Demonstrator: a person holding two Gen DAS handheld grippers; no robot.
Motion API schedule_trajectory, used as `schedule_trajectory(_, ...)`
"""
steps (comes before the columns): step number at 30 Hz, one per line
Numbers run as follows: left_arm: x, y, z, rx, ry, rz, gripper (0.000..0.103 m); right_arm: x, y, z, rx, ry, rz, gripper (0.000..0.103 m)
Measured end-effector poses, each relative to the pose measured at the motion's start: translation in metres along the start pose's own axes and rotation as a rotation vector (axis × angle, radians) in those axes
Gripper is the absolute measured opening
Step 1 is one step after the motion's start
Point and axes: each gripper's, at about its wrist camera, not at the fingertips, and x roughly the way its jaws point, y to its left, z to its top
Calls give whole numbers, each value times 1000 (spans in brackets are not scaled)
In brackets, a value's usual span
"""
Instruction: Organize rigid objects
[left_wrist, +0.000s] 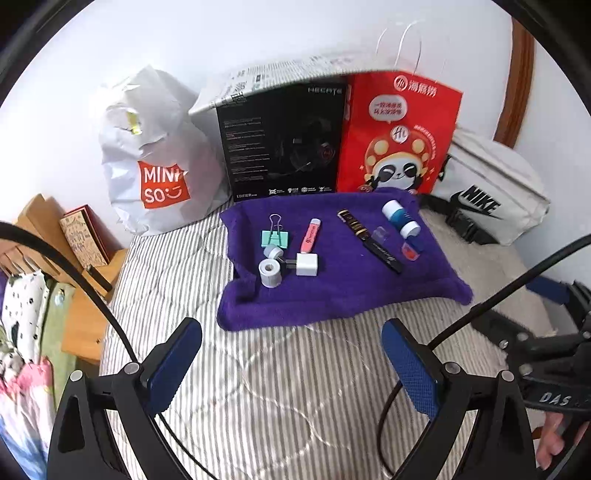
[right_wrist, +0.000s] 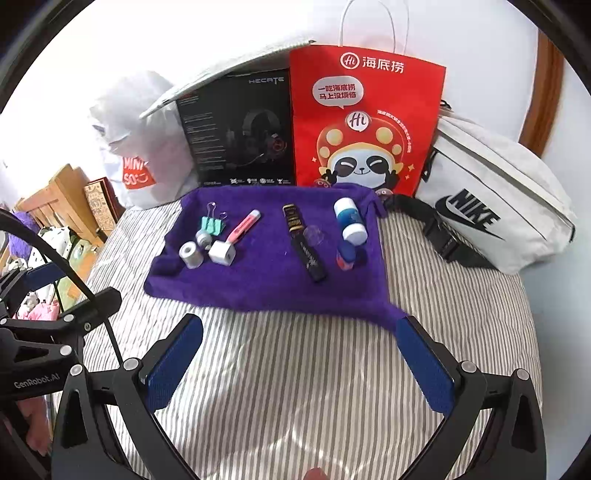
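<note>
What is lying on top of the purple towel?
On the purple towel: a green binder clip, pink tube, white charger, two grey cylinders, black pen, blue-and-white bottle. The bedding beneath is hidden.

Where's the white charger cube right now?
On the purple towel, left half in both views: the white charger cube sits at the pink tube's near end, beside the grey cylinder.

Both wrist cameras looked forward and down along their own open jaws, from low above the striped bed, toward the wall. The left view sat to the left and saw the right gripper at its right edge; the right view saw the left gripper at its left edge. Both shared the purple towel, near but beyond the jaws, and the bags behind it.
</note>
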Motion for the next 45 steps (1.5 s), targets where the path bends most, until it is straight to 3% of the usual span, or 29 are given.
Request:
schedule_trajectory(13, -23, -1, -29, -23, -11, 23, 99, -27, 8, -38, 4, 6, -6, 103)
schedule_trajectory(45, -20, -9, -31, -2, 9, 18, 99, -38, 6, -39, 20, -19, -9, 103)
